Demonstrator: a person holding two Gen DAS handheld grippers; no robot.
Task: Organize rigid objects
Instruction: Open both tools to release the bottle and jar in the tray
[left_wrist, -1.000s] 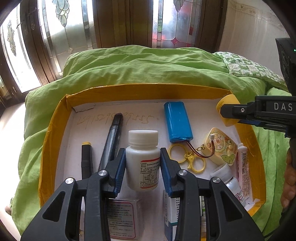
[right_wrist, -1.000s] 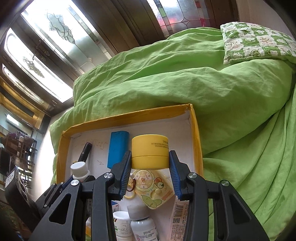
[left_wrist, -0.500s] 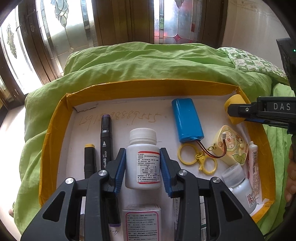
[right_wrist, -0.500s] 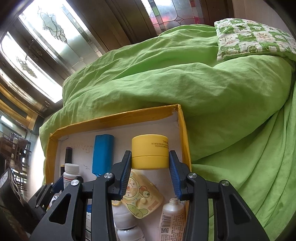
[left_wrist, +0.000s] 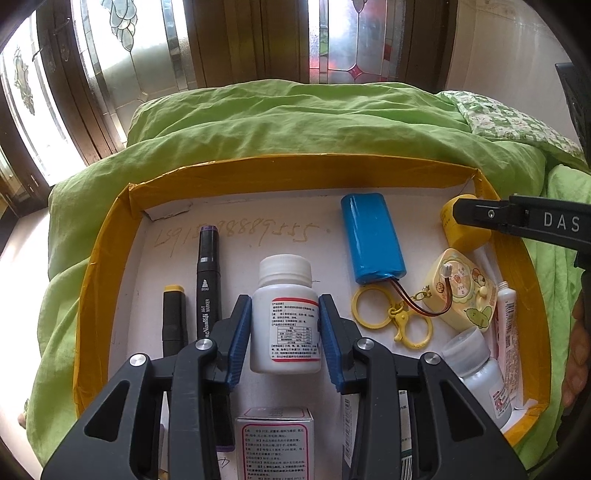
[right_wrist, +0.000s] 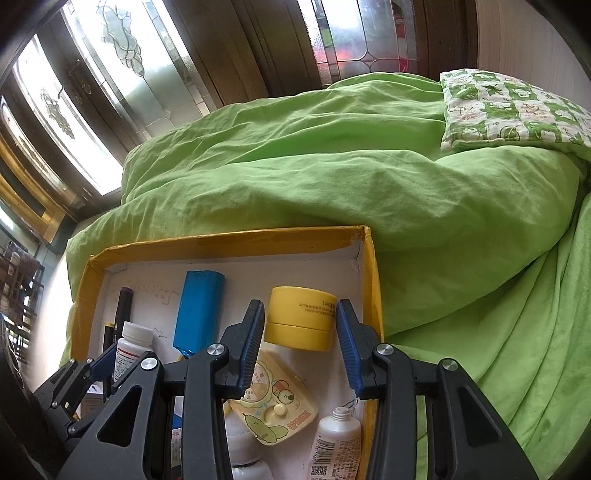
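A yellow-rimmed cardboard tray (left_wrist: 110, 236) lies on a green duvet. My left gripper (left_wrist: 284, 332) has its blue pads on both sides of a white pill bottle (left_wrist: 284, 317) with a red-edged label, standing upright in the tray's middle. My right gripper (right_wrist: 300, 332) stands around a yellow round jar (right_wrist: 300, 318) near the tray's far right corner; small gaps show between the pads and the jar, which now sits tilted on the tray floor. The jar also shows in the left wrist view (left_wrist: 458, 230).
In the tray lie a blue battery pack (left_wrist: 371, 238), two black markers (left_wrist: 208, 284), a yellow keyring toy (left_wrist: 461, 291), another white bottle (left_wrist: 476, 373), a small tube (left_wrist: 504, 321) and boxes (left_wrist: 275, 443). A patterned pillow (right_wrist: 509, 107) lies far right. Windows stand behind.
The right gripper's jaws have spread off the yellow jar, which now rests tilted in the tray's far right corner. The left gripper has brought the white bottle down toward the tray middle.
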